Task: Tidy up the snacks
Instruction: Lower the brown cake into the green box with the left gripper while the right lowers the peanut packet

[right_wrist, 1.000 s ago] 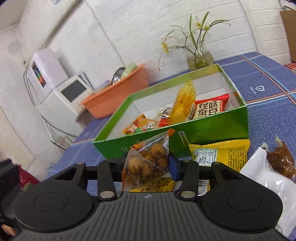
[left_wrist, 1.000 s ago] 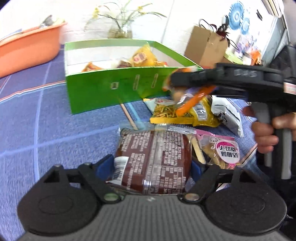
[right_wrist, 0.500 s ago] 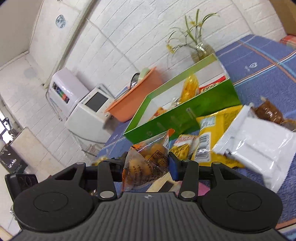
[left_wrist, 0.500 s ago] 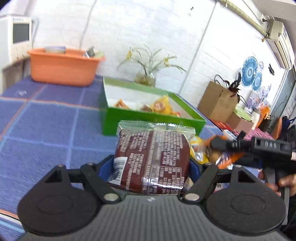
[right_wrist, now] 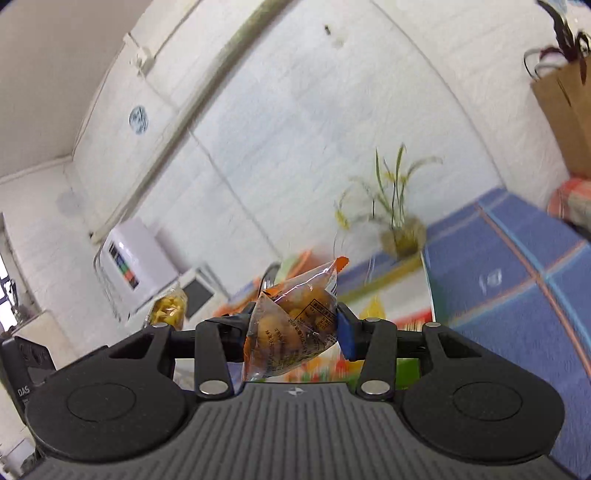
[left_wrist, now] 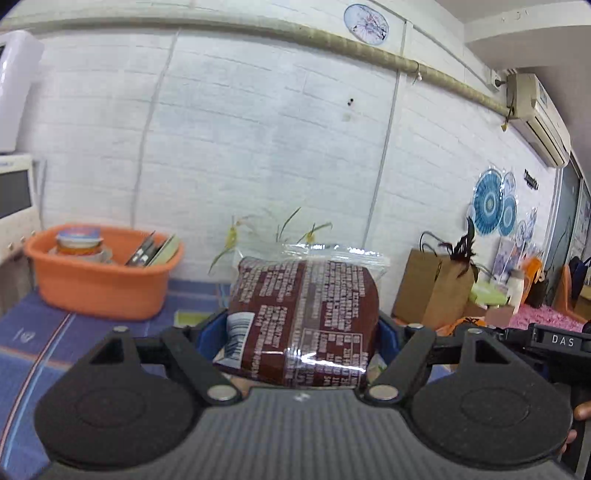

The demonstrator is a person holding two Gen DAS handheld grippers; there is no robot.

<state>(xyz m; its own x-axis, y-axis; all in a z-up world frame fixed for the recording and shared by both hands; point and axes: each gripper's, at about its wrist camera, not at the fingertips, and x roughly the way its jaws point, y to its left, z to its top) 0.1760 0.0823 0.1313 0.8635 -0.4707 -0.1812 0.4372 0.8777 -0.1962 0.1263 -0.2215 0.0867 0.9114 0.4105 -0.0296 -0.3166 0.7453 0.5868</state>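
Jaws clamped: left gripper (left_wrist: 301,332) on brown packet (left_wrist: 303,314), right gripper (right_wrist: 295,332) on orange pouch (right_wrist: 291,325). Both now lifted off the table; green box (right_wrist: 417,291) at twelve o'clock next.

We see a white-painted brick wall (left_wrist: 258,122) with a pipe (left_wrist: 280,33) running along its top. An air conditioner (left_wrist: 535,110) hangs high at the right, above blue paper fans (left_wrist: 493,203). The desk (left_wrist: 22,332) wears a blue checked cloth and carries an orange basin (left_wrist: 99,284), a vase of yellow flowers (right_wrist: 399,221) and a brown paper bag (left_wrist: 432,288). A white appliance (right_wrist: 136,266) stands at the left.
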